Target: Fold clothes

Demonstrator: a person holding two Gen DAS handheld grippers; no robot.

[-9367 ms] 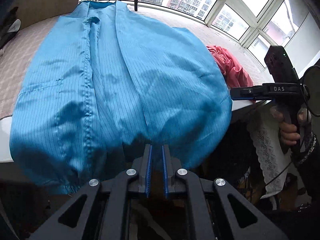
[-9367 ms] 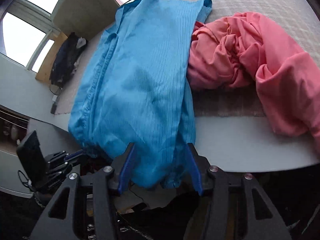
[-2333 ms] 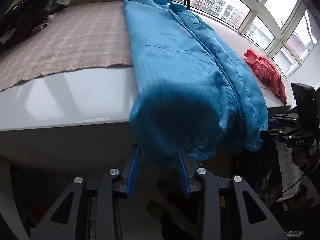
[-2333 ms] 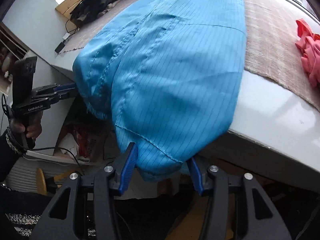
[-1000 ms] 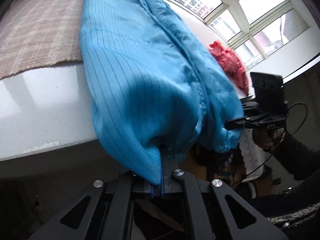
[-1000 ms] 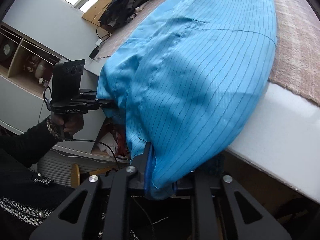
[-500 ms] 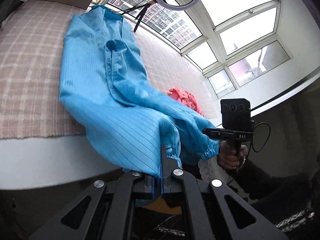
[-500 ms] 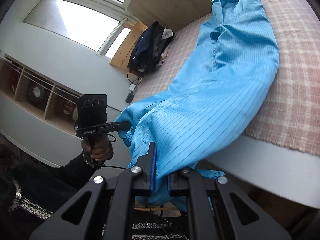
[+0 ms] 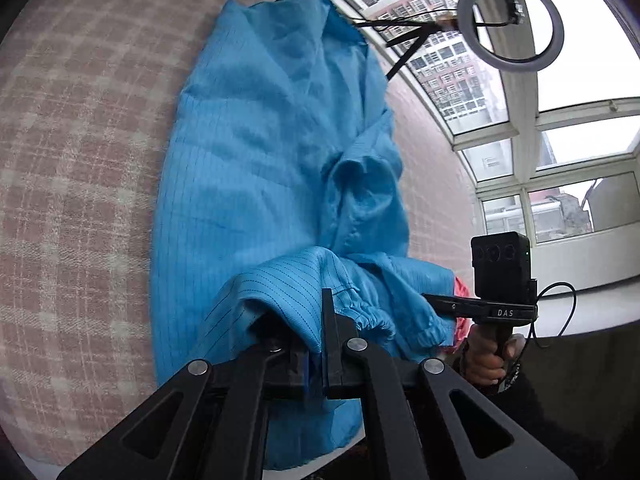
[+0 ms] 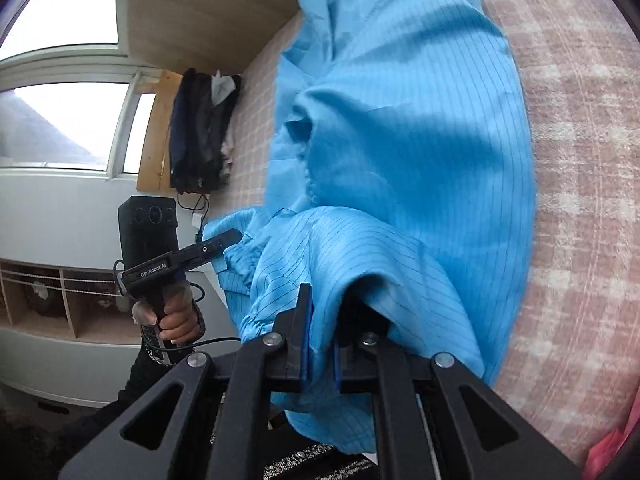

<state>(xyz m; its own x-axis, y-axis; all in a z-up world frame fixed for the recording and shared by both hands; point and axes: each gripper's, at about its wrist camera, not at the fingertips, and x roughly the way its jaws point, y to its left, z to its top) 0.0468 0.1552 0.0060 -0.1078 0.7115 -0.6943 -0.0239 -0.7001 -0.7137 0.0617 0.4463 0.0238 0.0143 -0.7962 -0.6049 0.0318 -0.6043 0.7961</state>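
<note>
A blue pinstriped garment (image 9: 256, 168) lies lengthwise on a pink checked bed cover (image 9: 72, 160); it also fills the right wrist view (image 10: 400, 128). My left gripper (image 9: 316, 344) is shut on the left corner of its gathered bottom hem, lifted above the cover. My right gripper (image 10: 320, 340) is shut on the right hem corner at about the same height. Each gripper shows in the other's view, the right one (image 9: 436, 300) and the left one (image 10: 228, 238), with the hem hanging slack between them.
A pink garment (image 9: 462, 308) peeks out behind the right gripper and at the bottom right of the right wrist view (image 10: 616, 444). Dark clothes (image 10: 200, 132) lie at the far left of the bed. A ring light (image 9: 510, 16) stands by the windows.
Both grippers have raised the hem and carried it forward over the bed, away from the near edge. The lower part of the garment now bulges up over the rest.
</note>
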